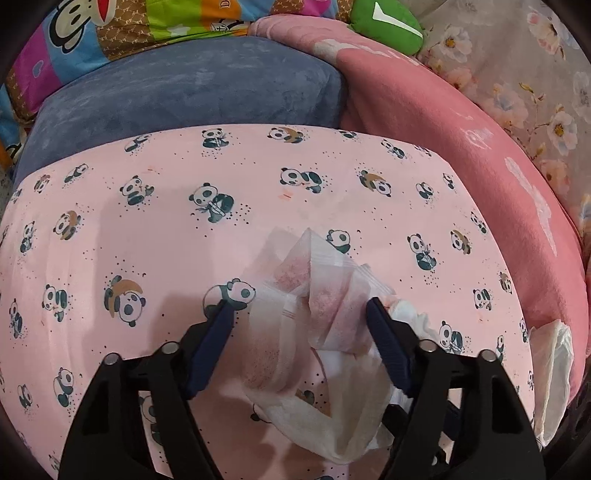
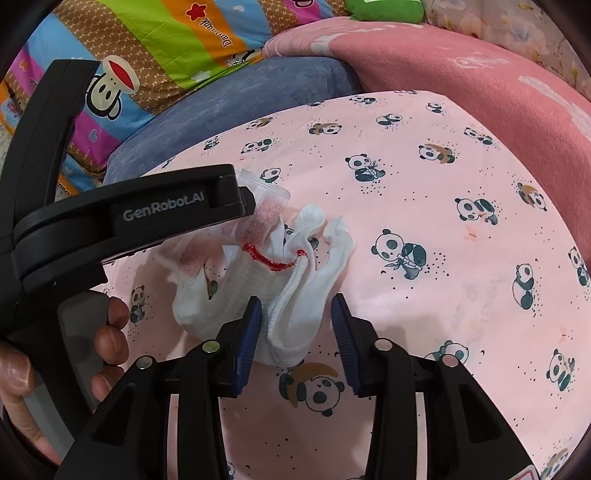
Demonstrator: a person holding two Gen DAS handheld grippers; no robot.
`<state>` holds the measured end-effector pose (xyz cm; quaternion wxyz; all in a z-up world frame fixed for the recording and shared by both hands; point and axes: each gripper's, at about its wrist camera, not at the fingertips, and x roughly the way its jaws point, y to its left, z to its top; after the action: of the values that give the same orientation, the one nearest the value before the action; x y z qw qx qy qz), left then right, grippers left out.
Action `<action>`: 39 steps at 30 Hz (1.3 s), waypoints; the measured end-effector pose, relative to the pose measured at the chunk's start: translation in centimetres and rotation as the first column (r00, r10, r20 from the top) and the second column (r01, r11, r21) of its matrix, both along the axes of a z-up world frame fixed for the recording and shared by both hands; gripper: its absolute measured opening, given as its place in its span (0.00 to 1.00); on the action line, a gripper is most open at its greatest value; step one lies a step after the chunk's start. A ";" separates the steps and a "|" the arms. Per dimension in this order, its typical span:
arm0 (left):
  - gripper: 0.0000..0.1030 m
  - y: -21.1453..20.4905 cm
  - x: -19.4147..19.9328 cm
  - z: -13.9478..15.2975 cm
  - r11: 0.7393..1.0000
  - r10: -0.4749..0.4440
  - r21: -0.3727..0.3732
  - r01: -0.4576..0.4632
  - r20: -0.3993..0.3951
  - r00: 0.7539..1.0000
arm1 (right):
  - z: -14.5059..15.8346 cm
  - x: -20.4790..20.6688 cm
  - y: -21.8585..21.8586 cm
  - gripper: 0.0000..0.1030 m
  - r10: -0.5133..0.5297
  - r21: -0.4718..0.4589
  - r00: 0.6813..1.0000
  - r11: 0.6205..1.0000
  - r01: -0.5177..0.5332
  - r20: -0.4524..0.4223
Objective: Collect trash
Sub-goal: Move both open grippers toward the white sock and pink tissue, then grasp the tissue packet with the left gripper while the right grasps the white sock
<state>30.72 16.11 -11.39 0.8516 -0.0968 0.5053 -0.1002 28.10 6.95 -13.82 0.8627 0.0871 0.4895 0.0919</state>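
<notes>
A crumpled clear plastic bag with pink tissue (image 1: 317, 291) lies on the pink panda-print sheet (image 1: 147, 229). My left gripper (image 1: 301, 308) is open, its jaws either side of the bag. In the right wrist view a white cloth glove with a red-stitched cuff (image 2: 295, 280) lies next to the same bag (image 2: 266, 210). My right gripper (image 2: 295, 306) is open, its blue pads straddling the near end of the glove. The left gripper's black body (image 2: 140, 210) reaches in from the left over the bag.
A grey-blue cushion (image 1: 192, 92), a colourful cartoon quilt (image 2: 155, 48), a rose-pink blanket (image 1: 461, 122) and a green plush (image 1: 384, 26) border the sheet at the back. Another piece of white plastic (image 1: 554, 373) lies at the sheet's right edge.
</notes>
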 end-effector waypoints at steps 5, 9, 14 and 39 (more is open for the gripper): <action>0.32 -0.4 -1.2 0.0 0.998 -0.033 -0.046 0.033 -0.007 0.999 | -0.5 -0.5 -0.2 0.10 0.008 0.024 1.000 1.000 -0.008 -0.012; 0.17 -0.9 -3.1 0.8 0.997 -0.057 -0.059 0.057 0.005 0.998 | -0.3 -1.7 -0.5 0.07 0.004 0.033 1.000 0.999 -0.003 -0.021; 0.11 -1.1 -5.7 2.1 0.993 -0.068 -0.093 0.069 0.016 0.998 | 0.4 -4.3 -1.4 0.07 -0.021 0.048 0.999 0.999 0.022 -0.029; 0.11 -5.7 -15.6 8.2 0.989 -0.128 -0.057 0.136 0.131 0.983 | 8.7 -14.8 -9.3 0.07 -0.166 0.088 0.974 0.984 0.154 0.152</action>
<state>15.08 10.37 -3.16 0.8698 -0.0844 0.4520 -0.1791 13.33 -2.35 -5.16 0.8997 0.1511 0.4069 0.0472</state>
